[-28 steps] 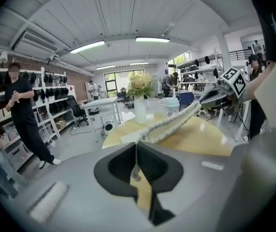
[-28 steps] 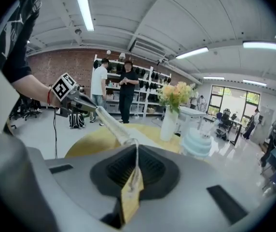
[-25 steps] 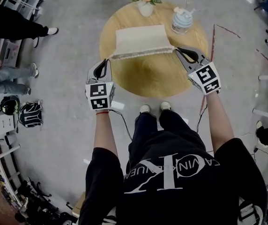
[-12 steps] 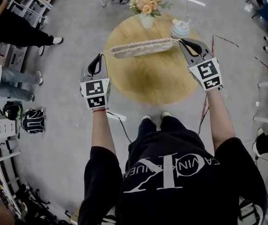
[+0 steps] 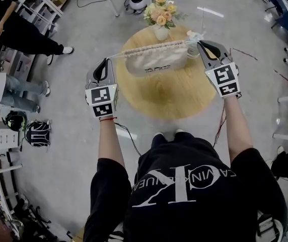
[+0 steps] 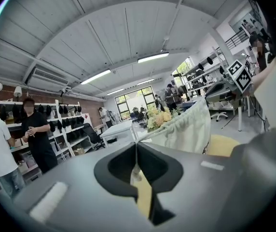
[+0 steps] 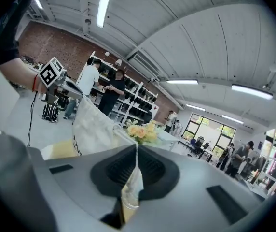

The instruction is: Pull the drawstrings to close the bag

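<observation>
Confirm left tongs point(image 5: 107, 61) clenched on the left drawstring point(image 5: 120, 54), with the cord pinched in the closed jaws. Confirm right tongs point(image 5: 201, 44) likewise clenched on the right drawstring point(image 7: 134, 175). Locate the bag point(image 5: 156, 62) hanging in the air between both tongs, suspended by its cords above the round tabletop point(image 5: 169, 97), mouth gathered along the top edge, on the near side of the flower vase point(image 5: 160, 19).

Treat the bag as light, soft cloth: expect sag, swing and no rigidity. Expect the thin cord to be limp and liable to slip through the pads; grip firmly. Take hold only at the drawstring exits on each side of the channel, never at the fabric body. Pull outward in opposite directions, evenly, to cinch the mouth. Judge closure as well advanced, with gathers already visible. Avoid jerks; guard against swinging the bag into the vase.
</observation>
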A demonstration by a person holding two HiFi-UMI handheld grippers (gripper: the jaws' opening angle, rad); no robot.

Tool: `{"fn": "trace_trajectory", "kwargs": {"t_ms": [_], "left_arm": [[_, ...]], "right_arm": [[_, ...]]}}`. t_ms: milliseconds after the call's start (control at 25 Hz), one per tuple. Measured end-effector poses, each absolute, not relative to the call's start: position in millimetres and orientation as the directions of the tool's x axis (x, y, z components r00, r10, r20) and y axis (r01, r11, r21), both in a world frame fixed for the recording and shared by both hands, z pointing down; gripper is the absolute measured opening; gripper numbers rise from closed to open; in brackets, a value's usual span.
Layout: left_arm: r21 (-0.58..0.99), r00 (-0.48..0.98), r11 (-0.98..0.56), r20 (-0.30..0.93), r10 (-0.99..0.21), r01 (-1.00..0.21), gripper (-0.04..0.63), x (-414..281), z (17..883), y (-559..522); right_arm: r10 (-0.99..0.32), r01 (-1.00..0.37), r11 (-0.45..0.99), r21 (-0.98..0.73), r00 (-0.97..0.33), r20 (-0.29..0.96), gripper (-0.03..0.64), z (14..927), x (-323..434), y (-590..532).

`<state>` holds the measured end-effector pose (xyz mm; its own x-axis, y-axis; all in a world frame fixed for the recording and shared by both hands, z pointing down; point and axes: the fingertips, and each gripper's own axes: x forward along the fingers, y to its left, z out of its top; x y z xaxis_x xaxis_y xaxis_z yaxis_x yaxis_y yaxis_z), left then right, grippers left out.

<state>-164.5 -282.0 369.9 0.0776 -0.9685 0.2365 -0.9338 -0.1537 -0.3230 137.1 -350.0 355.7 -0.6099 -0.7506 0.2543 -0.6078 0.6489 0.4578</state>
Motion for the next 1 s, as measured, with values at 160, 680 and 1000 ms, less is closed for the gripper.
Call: {"fn": "trace_trajectory", "kwargs": {"t_ms": [160,680,1000], "left_arm": [[-0.296,0.082,-0.145,0.214,-0.973,-0.944,0.018,-167,360,-280],[-0.278,0.057,-0.105,0.175,-0.983,-0.955,0.018,-175,346,-283],[-0.278,0.058,-0.103,0.166,-0.984,-0.955,0.017,-177,342,-278]], "right_arm": [[-0.769,-0.633,0.628,0.453,-0.595,0.233,0.021,347,142,-350],[-0.804,-0.692,0.586,0.422,-0.561,0.196,0.021,337,152,-360],[-0.833,-0.727,0.548,0.414,-0.521,0.188,0.021,330,165,-362]]}}
